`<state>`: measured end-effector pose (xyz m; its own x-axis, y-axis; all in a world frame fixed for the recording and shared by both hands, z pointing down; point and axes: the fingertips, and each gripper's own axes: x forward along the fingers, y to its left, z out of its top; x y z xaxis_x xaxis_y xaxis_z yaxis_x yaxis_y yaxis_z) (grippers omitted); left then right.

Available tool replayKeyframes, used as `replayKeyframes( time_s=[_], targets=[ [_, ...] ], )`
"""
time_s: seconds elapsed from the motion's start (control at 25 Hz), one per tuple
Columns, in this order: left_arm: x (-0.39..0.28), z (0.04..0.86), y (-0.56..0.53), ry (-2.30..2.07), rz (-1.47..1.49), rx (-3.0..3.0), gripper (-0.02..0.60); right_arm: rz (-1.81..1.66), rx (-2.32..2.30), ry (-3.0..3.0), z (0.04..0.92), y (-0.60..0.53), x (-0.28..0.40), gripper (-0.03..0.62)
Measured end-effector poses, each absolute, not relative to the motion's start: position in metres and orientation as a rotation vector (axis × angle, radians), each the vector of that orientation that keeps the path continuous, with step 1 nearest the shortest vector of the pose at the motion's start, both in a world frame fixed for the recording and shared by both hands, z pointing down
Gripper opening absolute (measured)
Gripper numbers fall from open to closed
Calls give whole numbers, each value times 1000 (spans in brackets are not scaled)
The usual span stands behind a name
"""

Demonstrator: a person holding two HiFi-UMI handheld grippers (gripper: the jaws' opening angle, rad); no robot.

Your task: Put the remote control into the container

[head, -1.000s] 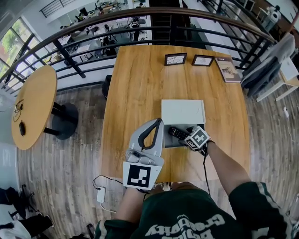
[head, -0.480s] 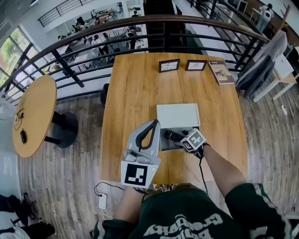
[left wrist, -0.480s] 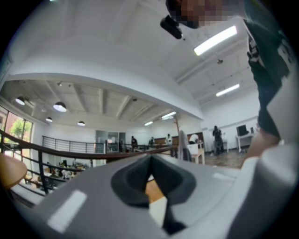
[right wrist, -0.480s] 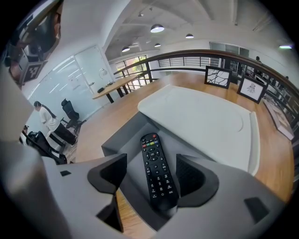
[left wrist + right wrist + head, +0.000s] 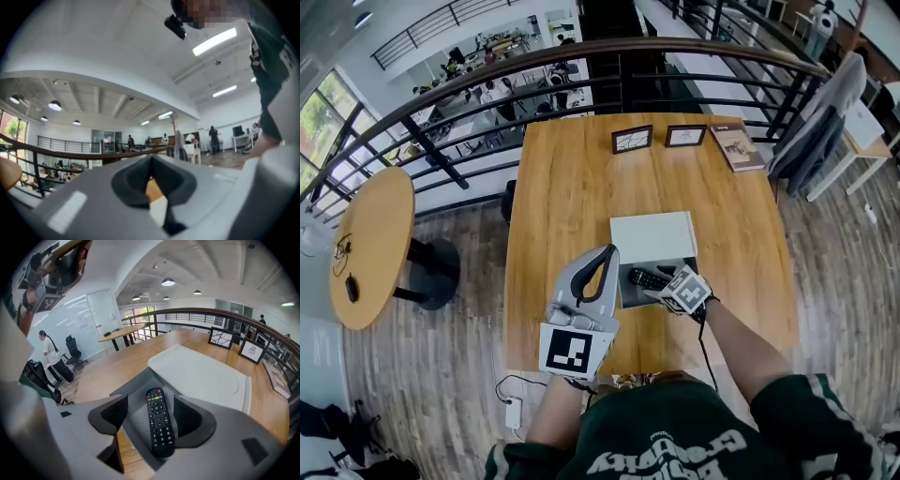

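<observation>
The black remote control [image 5: 159,420] lies lengthwise inside the open grey container [image 5: 136,391], its buttons facing up. In the head view the remote [image 5: 645,278] shows at the container's [image 5: 631,294] left part. The white lid [image 5: 652,236] rests over the container's far half. My right gripper [image 5: 151,414] hangs over the container, open, with a jaw on each side of the remote and a gap showing on the left. It reaches in from the right [image 5: 664,285]. My left gripper [image 5: 609,251] stands shut just left of the container, holding nothing.
Two framed pictures [image 5: 632,139] [image 5: 686,136] and a booklet [image 5: 736,146] stand at the wooden table's [image 5: 562,206] far edge. A dark railing [image 5: 487,84] runs behind it. A round table [image 5: 370,244] is at the left and a chair with a grey garment [image 5: 820,127] at the right.
The right gripper has moved a little left over the container and the remote now sits lower inside it. The left gripper has stayed in place.
</observation>
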<state>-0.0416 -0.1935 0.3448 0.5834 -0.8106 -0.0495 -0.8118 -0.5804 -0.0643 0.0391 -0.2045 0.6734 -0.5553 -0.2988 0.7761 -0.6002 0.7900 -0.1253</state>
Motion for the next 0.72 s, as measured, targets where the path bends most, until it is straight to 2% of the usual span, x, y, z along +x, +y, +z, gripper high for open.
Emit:
replayKeyframes(
  time_s=[0.24, 0.4, 0.72],
  targets=[
    [-37, 344, -194, 1385, 4, -2730, -1, 404, 699, -2274, 648, -207, 32, 308],
    [-35, 342, -192, 1364, 6, -2747, -2, 274, 774, -2364, 616, -213, 24, 221],
    [-38, 340, -193, 1372, -6, -2734, -2, 156, 897, -2445, 568, -221, 18, 193]
  ],
)
